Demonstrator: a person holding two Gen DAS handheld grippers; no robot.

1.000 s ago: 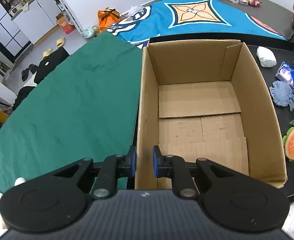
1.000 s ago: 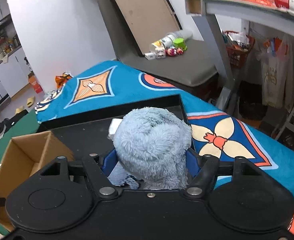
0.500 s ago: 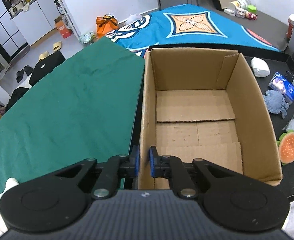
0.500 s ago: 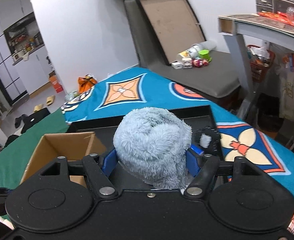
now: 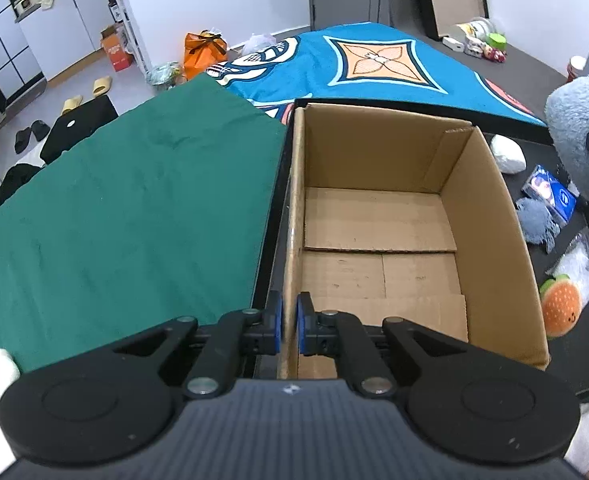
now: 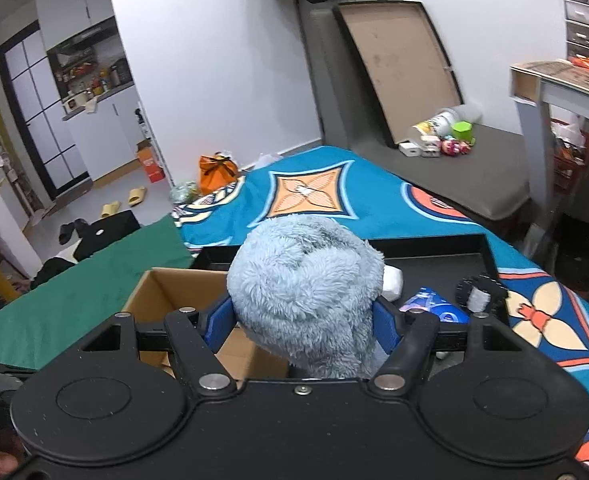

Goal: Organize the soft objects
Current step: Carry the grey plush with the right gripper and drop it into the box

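Cardboard box [image 5: 374, 216] is steadied by the left gripper [image 5: 289, 326], clenched on its near-left wall, while the right gripper [image 6: 303, 320], grasping the blue plush [image 6: 306, 292], carries it boxward.

Ahead of your claws: white walls [image 6: 222, 60], pale floor [image 5: 94, 68], white kitchen cabinets [image 5: 66, 36] far left, yellow slippers [image 5: 102, 86], orange bag [image 5: 204, 54], grey mat [image 6: 478, 168], brown board [image 6: 398, 68] leaning on wall.
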